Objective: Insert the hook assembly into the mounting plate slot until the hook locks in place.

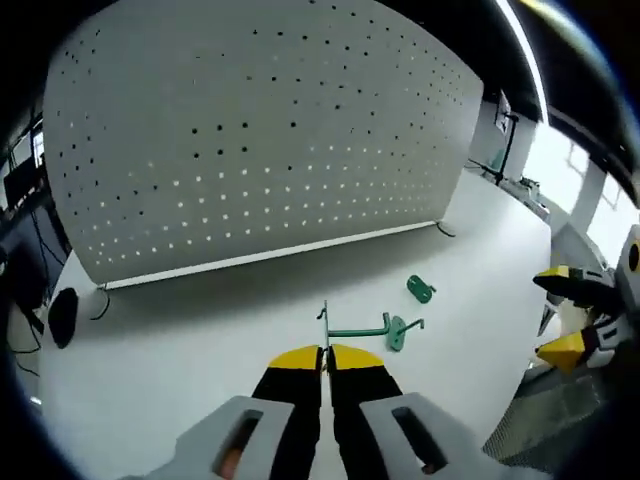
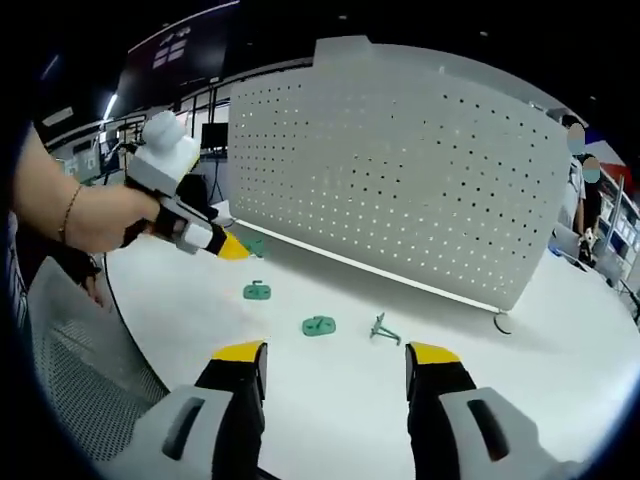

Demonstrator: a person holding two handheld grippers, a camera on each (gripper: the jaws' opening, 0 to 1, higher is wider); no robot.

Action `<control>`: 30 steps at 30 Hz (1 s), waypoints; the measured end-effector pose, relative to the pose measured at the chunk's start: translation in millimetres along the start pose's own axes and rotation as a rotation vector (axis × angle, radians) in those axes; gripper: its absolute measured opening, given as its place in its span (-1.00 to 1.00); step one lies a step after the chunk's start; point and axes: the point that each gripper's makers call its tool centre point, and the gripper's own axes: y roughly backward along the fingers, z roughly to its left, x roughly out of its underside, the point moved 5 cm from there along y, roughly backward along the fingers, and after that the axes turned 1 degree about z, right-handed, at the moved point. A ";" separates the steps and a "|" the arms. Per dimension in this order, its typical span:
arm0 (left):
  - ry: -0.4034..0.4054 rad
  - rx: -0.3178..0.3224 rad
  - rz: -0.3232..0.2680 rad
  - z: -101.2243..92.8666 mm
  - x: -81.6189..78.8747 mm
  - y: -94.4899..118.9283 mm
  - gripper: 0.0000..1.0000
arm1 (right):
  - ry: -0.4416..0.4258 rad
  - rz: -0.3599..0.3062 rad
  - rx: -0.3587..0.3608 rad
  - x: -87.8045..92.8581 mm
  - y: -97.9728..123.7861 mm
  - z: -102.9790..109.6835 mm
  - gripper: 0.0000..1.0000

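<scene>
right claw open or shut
Open: in the right gripper view the right claw shows bare white table between its yellow-tipped jaws.

A lab or workshop: white pegboard (image 2: 400, 170) on a white table (image 2: 560, 380), ceiling strip lights (image 1: 522, 50).

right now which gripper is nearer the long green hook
Left. The left gripper is shut with its tips right at the long green hook; the right gripper hangs open well off to the side of it.
</scene>
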 end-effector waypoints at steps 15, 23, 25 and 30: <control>0.059 0.093 -0.038 -12.8 -30.3 43.7 -0.98 | 0.048 0.030 -0.057 2.1 -2.5 10.0 -0.03; 0.100 0.117 -0.104 -19.7 -45.4 68.0 -0.98 | 0.004 0.083 -0.085 6.6 -7.2 9.1 -0.08; 0.095 0.123 -0.116 -24.1 -46.9 72.4 -0.98 | -0.024 0.080 -0.088 6.0 -6.8 8.9 -0.08; 0.093 0.157 -0.132 -35.3 -47.1 77.3 -0.98 | -0.175 0.058 -0.113 -5.1 -6.3 10.2 -0.15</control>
